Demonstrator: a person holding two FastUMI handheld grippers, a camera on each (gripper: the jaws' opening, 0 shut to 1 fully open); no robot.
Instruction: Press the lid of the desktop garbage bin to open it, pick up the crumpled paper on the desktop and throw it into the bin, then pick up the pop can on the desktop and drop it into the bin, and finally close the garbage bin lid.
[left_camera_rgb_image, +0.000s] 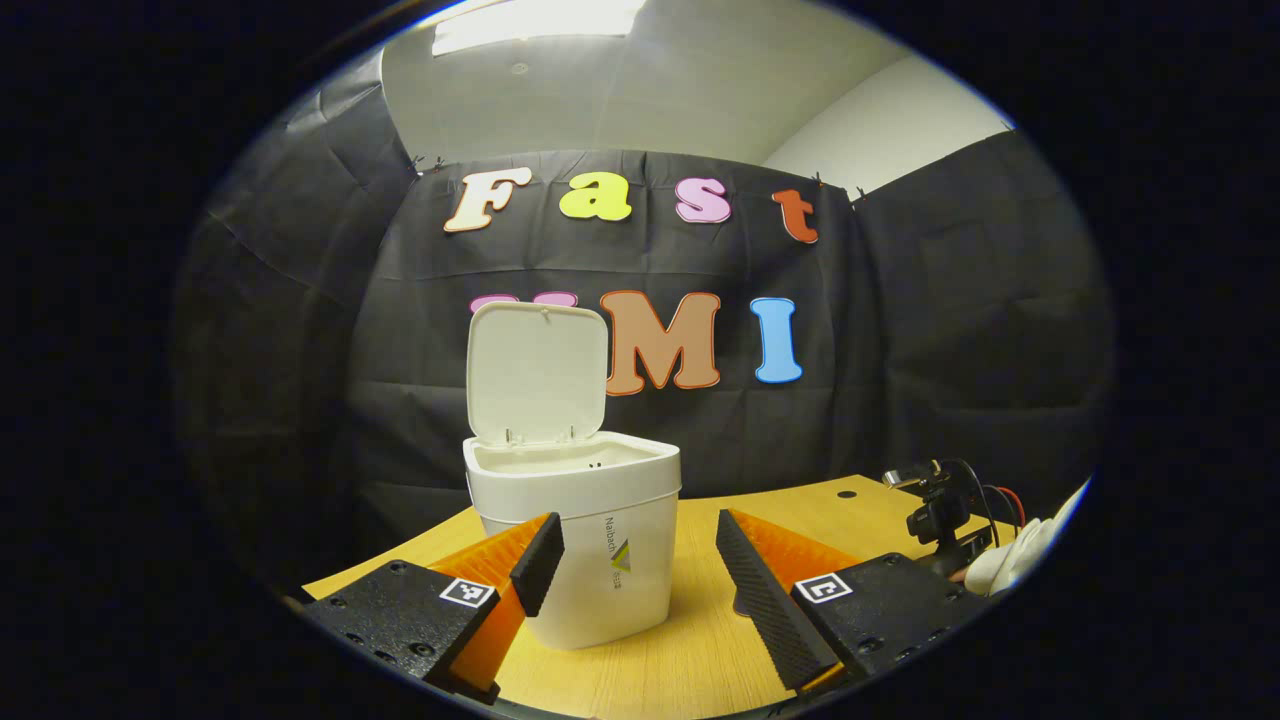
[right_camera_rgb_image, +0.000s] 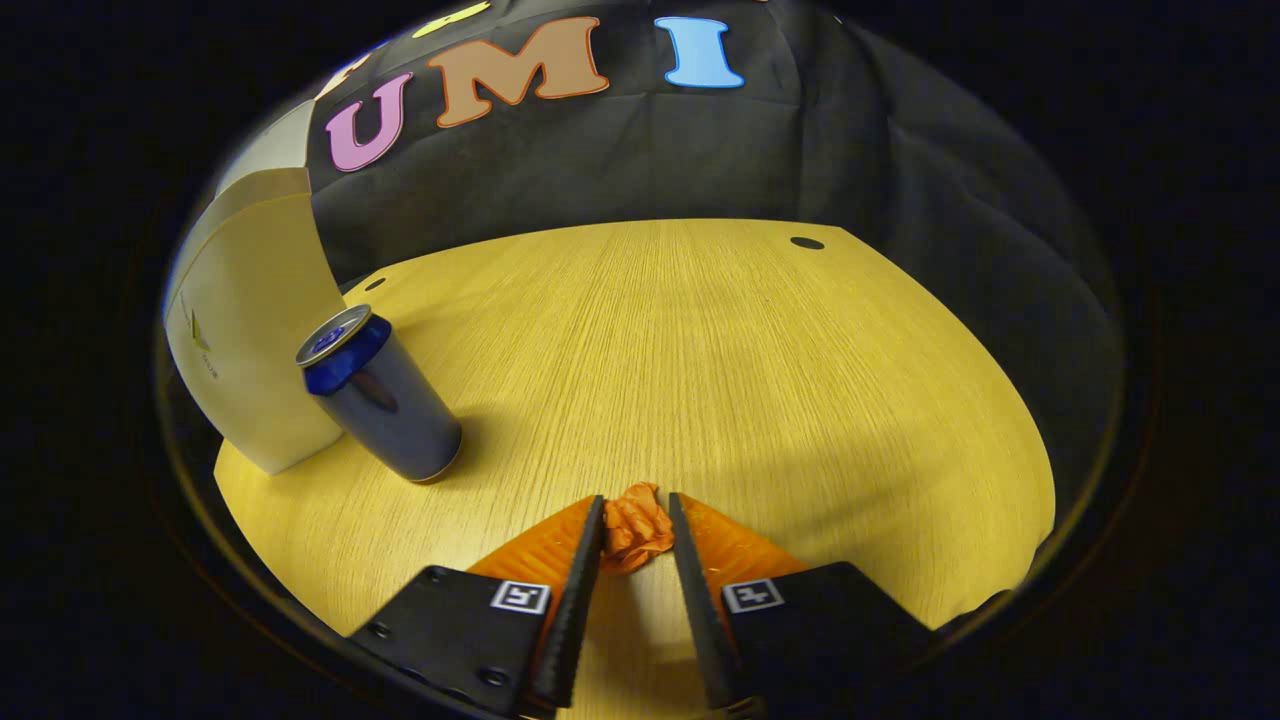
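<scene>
In the left gripper view the white bin (left_camera_rgb_image: 590, 560) stands on the wooden table with its lid (left_camera_rgb_image: 535, 370) swung up and open. My left gripper (left_camera_rgb_image: 637, 528) is open just in front of the bin, its fingers on either side of the bin's right half, holding nothing. In the right gripper view an orange crumpled paper (right_camera_rgb_image: 635, 530) sits pinched between both fingers of my right gripper (right_camera_rgb_image: 636, 503), low over the table (right_camera_rgb_image: 750, 350). I cannot tell whether the paper still touches the wood. A blue-grey pop can (right_camera_rgb_image: 385, 400) stands upright to the left, right beside the bin (right_camera_rgb_image: 255, 340).
The other gripper (left_camera_rgb_image: 945, 520), held by a hand in white (left_camera_rgb_image: 1010, 560), shows at the right edge of the left gripper view. A small round hole (right_camera_rgb_image: 806, 243) marks the table's far corner. Black cloth walls close off the back and sides.
</scene>
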